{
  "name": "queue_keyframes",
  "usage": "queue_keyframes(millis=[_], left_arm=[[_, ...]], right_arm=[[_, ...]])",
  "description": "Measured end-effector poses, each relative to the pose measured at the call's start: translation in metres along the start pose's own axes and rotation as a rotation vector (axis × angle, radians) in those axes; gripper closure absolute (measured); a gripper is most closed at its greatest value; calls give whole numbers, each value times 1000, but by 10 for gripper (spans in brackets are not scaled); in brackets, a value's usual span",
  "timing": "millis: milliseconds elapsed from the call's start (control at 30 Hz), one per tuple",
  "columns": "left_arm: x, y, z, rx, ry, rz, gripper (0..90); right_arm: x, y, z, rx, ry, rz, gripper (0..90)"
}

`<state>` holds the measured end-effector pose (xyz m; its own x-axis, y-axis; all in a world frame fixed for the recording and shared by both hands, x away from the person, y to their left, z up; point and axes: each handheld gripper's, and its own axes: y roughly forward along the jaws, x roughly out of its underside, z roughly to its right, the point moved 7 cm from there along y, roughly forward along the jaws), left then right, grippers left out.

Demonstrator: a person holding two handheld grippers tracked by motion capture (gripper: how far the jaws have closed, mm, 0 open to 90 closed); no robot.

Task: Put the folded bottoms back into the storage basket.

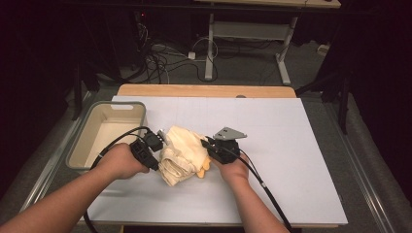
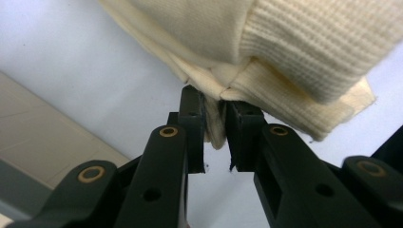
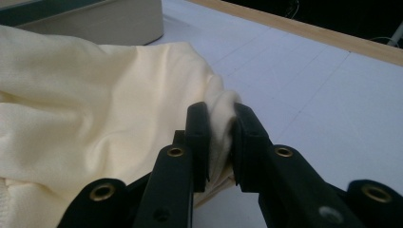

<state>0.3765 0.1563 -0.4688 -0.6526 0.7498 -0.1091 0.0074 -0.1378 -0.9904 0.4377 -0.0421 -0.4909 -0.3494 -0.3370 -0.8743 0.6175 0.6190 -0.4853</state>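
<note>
both grippers, left [image 2: 215, 126] and right [image 3: 220, 137], clenched on cream garment [image 1: 182, 153]; thin pinches, could slip free if lifted toward bin [image 1: 87, 145] at 9 o'clock.

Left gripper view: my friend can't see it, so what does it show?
Two black jaws of the left gripper pinch a fold of a cream knitted garment, which bunches above them. Below lies the white table, with the beige bin at the left.

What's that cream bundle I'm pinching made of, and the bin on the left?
The cream garment looks like soft knit cotton: matte, with a ribbed cuff and smoother folds. Both the left hand-held gripper and right hand-held gripper pinch it. The bin looks like moulded plastic, beige inside with a grey-green rim.
</note>
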Motion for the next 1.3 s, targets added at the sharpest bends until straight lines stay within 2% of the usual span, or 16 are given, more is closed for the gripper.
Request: queue_keyframes(millis=[267,600,933,1300], left_arm=[[-1,-6,0,-5,19,-23,767],[-2,-7,-1,-7,20,-56,767],[-7,-25,-4,4,26,-63,767],[-9,-45,-7,-6,30,-83,767]], right_arm=[[-8,-4,-2,-4,-6,11,804],[-10,-2,-4,-11,-5,10,804],[-26,-9,-1,-18,3,26,803],[-43,-15,-2,-21,-1,45,804]])
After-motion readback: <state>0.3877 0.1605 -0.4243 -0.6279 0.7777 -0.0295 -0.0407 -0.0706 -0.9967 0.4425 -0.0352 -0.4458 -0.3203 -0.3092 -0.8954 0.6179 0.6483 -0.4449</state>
